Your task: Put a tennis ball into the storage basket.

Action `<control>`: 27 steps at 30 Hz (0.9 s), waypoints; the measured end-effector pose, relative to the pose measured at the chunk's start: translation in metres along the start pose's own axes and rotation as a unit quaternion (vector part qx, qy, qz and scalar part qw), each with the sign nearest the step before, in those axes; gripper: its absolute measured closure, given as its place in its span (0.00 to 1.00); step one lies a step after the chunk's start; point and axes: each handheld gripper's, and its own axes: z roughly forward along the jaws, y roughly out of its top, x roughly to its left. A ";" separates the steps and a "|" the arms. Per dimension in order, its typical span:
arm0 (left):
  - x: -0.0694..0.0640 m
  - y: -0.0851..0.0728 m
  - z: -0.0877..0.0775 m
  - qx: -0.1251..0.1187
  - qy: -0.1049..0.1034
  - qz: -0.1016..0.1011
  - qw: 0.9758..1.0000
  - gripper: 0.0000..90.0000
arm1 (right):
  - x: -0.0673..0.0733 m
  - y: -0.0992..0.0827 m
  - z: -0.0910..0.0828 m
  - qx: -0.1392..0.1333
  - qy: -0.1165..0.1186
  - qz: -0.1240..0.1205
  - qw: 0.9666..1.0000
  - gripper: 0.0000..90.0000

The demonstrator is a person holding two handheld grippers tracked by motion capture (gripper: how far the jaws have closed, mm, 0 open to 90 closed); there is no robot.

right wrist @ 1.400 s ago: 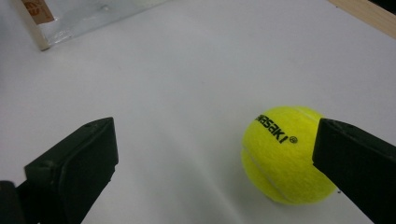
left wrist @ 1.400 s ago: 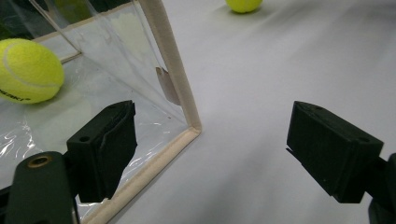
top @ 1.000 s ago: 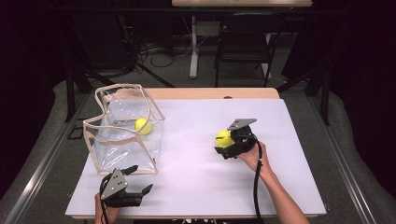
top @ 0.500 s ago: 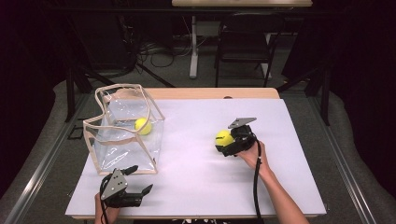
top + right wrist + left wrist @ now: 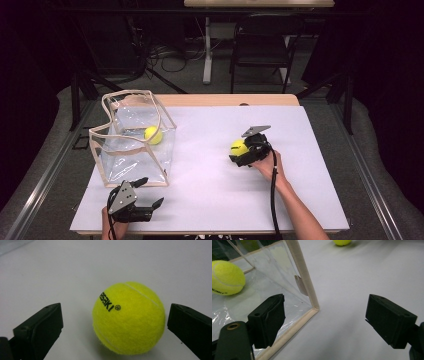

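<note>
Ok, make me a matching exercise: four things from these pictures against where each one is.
Things:
1. tennis ball
2. second tennis ball
3. left gripper
4. clear bag

Places:
A. inside the clear bag
B. near table edge, open beside the bag's corner
C. on the sheet between the open right gripper's jaws
D. standing at the sheet's left

Pairs: 1-C, 2-A, 3-B, 4-D

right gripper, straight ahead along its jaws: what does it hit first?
The tennis ball on the white table. It sits just ahead of the open right gripper, roughly centred between the jaws, slightly nearer the right one; neither jaw seems to touch it.
</note>
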 end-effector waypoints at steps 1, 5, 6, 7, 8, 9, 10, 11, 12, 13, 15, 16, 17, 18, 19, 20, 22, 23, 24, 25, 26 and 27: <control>0.000 0.000 0.000 0.000 0.000 -0.001 1.000 0.18 | 0.000 0.000 0.001 0.001 0.001 0.000 1.000 0.00; 0.000 0.000 0.000 0.000 -0.001 0.000 1.000 0.18 | -0.001 -0.001 0.004 0.007 0.002 0.000 1.000 0.03; 0.000 0.000 0.000 0.000 -0.001 0.000 1.000 0.18 | -0.001 -0.001 0.004 0.006 0.001 0.001 1.000 0.05; 0.000 0.000 0.000 0.000 -0.001 0.000 1.000 0.18 | -0.001 -0.002 0.004 0.005 -0.001 0.001 1.000 0.07; 0.000 0.000 0.000 0.000 -0.001 0.000 1.000 0.18 | -0.002 -0.002 0.004 0.006 -0.003 0.000 1.000 0.09; 0.000 0.000 0.000 0.000 -0.001 0.000 1.000 0.18 | -0.002 -0.002 0.004 0.008 -0.006 -0.001 1.000 0.11; 0.000 0.000 0.000 0.000 -0.001 0.000 1.000 0.18 | -0.003 -0.002 0.004 0.009 -0.009 0.000 1.000 0.13; 0.000 0.000 0.000 0.000 -0.001 0.000 1.000 0.18 | -0.003 -0.002 0.004 0.008 -0.011 0.002 1.000 0.15; 0.000 0.000 0.000 0.000 0.000 0.001 1.000 0.18 | -0.003 -0.003 0.004 0.009 -0.014 0.003 1.000 0.16; 0.000 0.000 0.000 0.001 0.000 0.001 1.000 0.18 | -0.004 -0.003 0.005 0.011 -0.016 0.004 1.000 0.17; 0.000 0.000 0.000 0.001 -0.001 0.000 1.000 0.18 | -0.004 -0.003 0.006 0.017 -0.022 0.004 1.000 0.20; 0.000 0.000 0.000 0.001 -0.001 0.000 1.000 0.18 | -0.004 -0.003 0.006 0.019 -0.024 0.003 1.000 0.21; 0.000 0.000 0.000 0.001 -0.001 0.001 1.000 0.18 | -0.004 -0.003 0.007 0.020 -0.027 0.004 0.999 0.24; 0.000 0.000 0.000 0.001 -0.001 0.001 1.000 0.18 | -0.004 -0.003 0.007 0.020 -0.031 0.005 0.999 0.26; 0.000 0.000 0.000 0.001 -0.001 0.001 1.000 0.18 | -0.005 -0.003 0.006 0.022 -0.032 0.004 0.999 0.27; 0.000 0.000 0.000 0.001 -0.001 0.000 1.000 0.18 | -0.005 -0.004 0.006 0.021 -0.032 0.006 0.999 0.28; 0.000 0.000 0.000 0.001 -0.002 0.000 1.000 0.18 | -0.005 -0.004 0.006 0.021 -0.032 0.006 0.999 0.28; 0.000 0.000 0.000 0.001 -0.002 0.001 1.000 0.18 | -0.005 -0.004 0.006 0.021 -0.032 0.005 0.999 0.28; -0.001 0.000 0.000 0.003 -0.002 0.002 1.000 0.18 | -0.005 -0.004 0.006 0.020 -0.030 0.005 0.999 0.29; -0.001 0.000 0.000 0.002 -0.003 0.002 1.000 0.18 | -0.005 -0.004 0.006 0.016 -0.031 0.005 0.999 0.29; -0.001 0.000 0.000 0.001 -0.003 0.002 1.000 0.18 | -0.005 -0.004 0.006 0.019 -0.033 0.004 0.999 0.29; -0.001 0.000 0.000 0.001 -0.002 0.002 1.000 0.18 | -0.004 -0.004 0.006 0.019 -0.034 0.001 0.999 0.29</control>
